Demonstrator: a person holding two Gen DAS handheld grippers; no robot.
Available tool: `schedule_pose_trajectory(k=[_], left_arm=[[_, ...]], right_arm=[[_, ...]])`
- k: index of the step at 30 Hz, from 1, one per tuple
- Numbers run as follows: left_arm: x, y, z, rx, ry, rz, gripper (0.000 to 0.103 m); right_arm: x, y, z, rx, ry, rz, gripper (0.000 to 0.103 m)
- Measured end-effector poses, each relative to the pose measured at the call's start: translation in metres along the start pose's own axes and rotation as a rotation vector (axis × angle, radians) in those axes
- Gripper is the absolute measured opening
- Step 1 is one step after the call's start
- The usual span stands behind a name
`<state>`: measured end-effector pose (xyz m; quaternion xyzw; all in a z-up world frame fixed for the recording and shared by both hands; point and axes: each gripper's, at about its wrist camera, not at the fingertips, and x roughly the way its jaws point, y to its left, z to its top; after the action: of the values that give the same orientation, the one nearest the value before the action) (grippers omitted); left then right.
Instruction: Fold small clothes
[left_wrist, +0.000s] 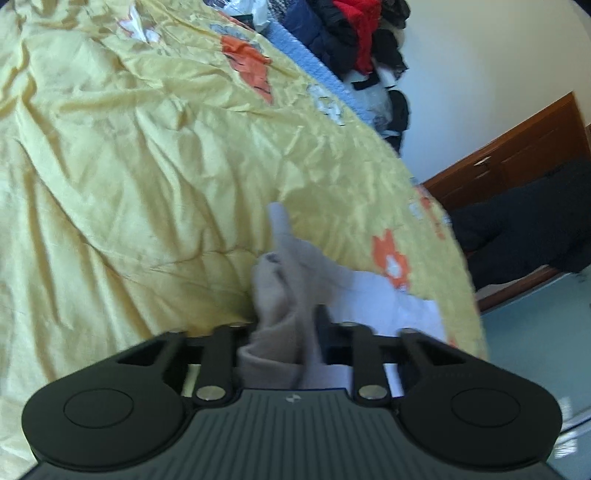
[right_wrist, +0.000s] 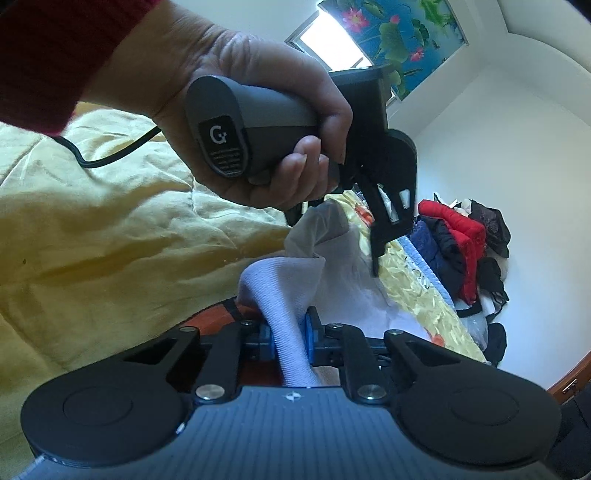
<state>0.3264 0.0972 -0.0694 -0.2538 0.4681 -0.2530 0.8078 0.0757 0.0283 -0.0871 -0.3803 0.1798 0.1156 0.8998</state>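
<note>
The pale grey knitted sock (left_wrist: 280, 295) is blurred in the left wrist view, and its lower end is hidden behind the black left gripper (left_wrist: 284, 325). In the right wrist view, the red knitted sleeve (right_wrist: 48, 55) is cut off by the top-left edge. The heap of dark and red clothes (right_wrist: 465, 236) is too small to tell apart.

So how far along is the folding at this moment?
Done: nothing looks folded yet. In hand: both grippers are shut on the small pale grey-white knit garment, left gripper and right gripper pinching separate parts above the wrinkled yellow quilt. Left: laying it flat, folding, and setting it down.
</note>
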Motion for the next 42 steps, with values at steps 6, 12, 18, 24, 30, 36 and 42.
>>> schedule_pose_trajectory(k=[6, 12, 18, 24, 30, 36, 42], left_arm=[[-0.005, -0.021, -0.008, 0.077, -0.049, 0.112, 0.011], [-0.016, -0.049, -0.009, 0.128, -0.087, 0.217, 0.011], [-0.024, -0.079, -0.010, 0.187, -0.110, 0.285, 0.011], [-0.026, -0.108, -0.014, 0.249, -0.133, 0.338, 0.011], [-0.025, -0.130, -0.016, 0.271, -0.149, 0.358, 0.011], [-0.019, -0.154, -0.019, 0.295, -0.161, 0.366, 0.011], [-0.009, -0.175, -0.024, 0.310, -0.170, 0.361, 0.011]], right_arm=[[-0.008, -0.010, -0.002, 0.062, -0.029, 0.018, 0.011], [-0.027, -0.028, -0.007, 0.145, -0.104, -0.003, 0.010], [-0.048, -0.048, -0.016, 0.241, -0.159, -0.004, 0.010], [-0.062, -0.079, -0.030, 0.407, -0.184, 0.043, 0.010], [-0.070, -0.099, -0.045, 0.513, -0.199, 0.060, 0.009], [-0.075, -0.115, -0.057, 0.603, -0.204, 0.061, 0.009], [-0.079, -0.127, -0.070, 0.659, -0.204, 0.048, 0.009]])
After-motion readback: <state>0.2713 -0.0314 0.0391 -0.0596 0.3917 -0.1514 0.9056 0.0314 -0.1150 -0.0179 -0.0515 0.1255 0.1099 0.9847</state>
